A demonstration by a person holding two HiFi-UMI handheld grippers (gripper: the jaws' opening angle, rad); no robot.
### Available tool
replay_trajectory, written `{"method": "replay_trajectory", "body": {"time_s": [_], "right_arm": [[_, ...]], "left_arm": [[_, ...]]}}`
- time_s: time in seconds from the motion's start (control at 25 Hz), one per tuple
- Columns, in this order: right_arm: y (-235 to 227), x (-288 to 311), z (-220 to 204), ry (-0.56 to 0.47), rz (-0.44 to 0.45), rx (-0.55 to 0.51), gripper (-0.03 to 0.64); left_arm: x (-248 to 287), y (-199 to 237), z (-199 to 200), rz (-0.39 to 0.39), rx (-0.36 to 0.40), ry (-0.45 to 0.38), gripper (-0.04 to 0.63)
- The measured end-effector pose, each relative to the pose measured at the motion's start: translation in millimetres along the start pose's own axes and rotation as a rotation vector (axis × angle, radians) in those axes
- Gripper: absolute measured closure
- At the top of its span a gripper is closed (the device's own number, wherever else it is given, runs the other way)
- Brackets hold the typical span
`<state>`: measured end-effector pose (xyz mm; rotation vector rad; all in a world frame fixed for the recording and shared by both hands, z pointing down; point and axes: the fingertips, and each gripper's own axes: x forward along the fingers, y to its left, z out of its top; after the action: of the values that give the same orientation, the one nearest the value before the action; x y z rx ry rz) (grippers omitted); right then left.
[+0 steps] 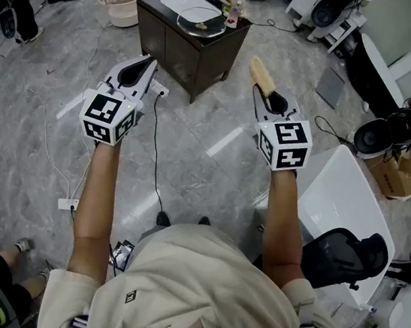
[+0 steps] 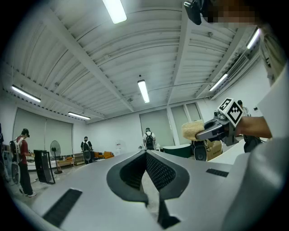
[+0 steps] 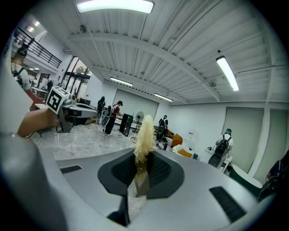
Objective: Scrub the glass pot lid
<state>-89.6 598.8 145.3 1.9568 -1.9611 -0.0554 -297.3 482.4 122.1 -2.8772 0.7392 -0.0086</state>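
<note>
Nearest, the left gripper [image 2: 146, 155] has its jaws closed on nothing, while the right gripper [image 3: 141, 163] pinches a yellow sponge [image 3: 144, 133] that sticks out past its jaws. Both hang above the marble floor [image 1: 23, 109]. Farther ahead, the glass pot lid [image 1: 201, 23] lies on a dark desk [image 1: 174, 50], well apart from both.

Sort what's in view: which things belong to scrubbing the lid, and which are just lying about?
For the job: sponge, gripped in the right gripper; left gripper, shut, empty; what looks like the glass lid on the dark cabinet.

Lying about: bucket; bottle; paper bag; black chair.
</note>
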Motion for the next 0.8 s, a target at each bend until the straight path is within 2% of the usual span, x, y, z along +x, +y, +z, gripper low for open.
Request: {"method": "replay_trajectory", "body": {"time_s": [0.44, 0.64, 0.8], "right_arm": [[14.2, 9.0, 6.5, 0.003, -0.018, 0.017, 0.572], [15.1, 33.0, 16.1, -0.018, -0.03, 0.046, 0.569], [13.6, 41.7, 7.6, 0.021, -0.054, 0.071, 0.569]], "left_arm": [[-7.1, 19.3, -6.9, -0.012, -0.006, -0.004, 0.581], [4.0, 42.1, -12.6, -0.026, -0.005, -0.013, 0.581], [9.0, 53.2, -24.8, -0.052, -0.004, 0.014, 0.581]]}}
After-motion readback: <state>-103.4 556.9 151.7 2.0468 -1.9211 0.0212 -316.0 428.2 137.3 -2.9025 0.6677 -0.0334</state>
